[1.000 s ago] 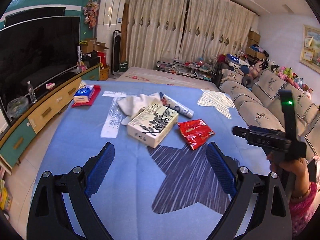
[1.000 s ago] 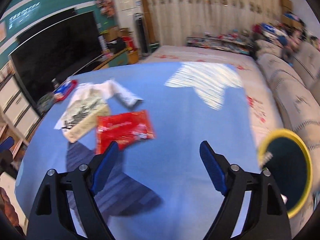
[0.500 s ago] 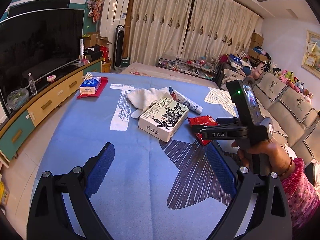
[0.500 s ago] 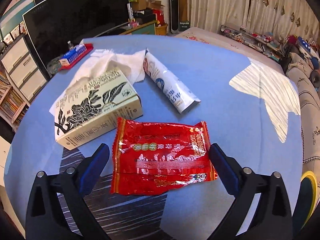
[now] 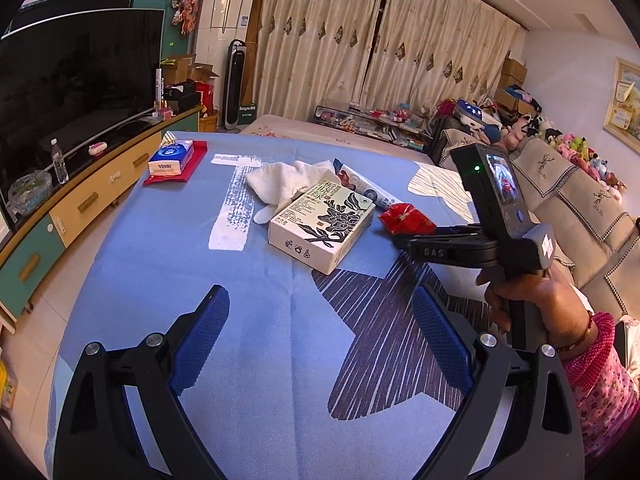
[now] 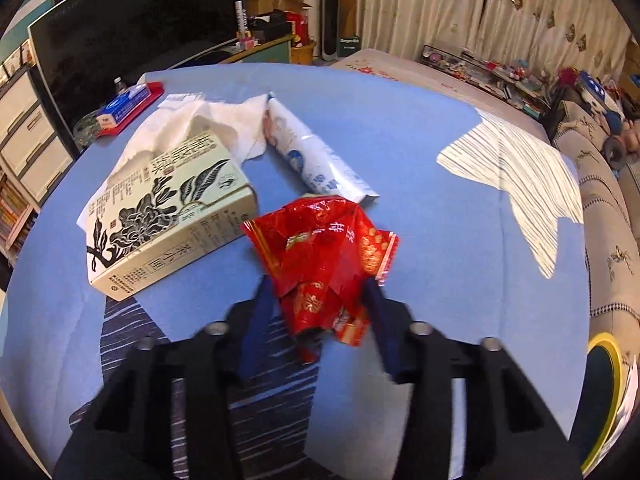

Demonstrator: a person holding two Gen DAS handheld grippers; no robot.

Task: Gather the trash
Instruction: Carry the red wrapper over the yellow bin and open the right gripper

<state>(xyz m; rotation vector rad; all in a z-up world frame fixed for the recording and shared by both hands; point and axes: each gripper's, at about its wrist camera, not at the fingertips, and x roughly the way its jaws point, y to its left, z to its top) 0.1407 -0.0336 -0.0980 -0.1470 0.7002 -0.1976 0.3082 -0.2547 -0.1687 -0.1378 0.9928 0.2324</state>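
A red snack wrapper lies crumpled on the blue cloth, pinched between the blue fingers of my right gripper; it also shows in the left wrist view. Left of it lies a cream tea box. Behind are a white tissue and a white and blue tube wrapper. My left gripper is open and empty over the near part of the cloth. The right gripper body shows in the left wrist view.
A yellow-rimmed bin stands at the right of the table. A tissue pack on a red tray sits far left. A TV cabinet runs along the left, a sofa along the right.
My right gripper moved in to the red wrapper and closed on it, crumpling it. My left gripper shifted slightly and stayed open.
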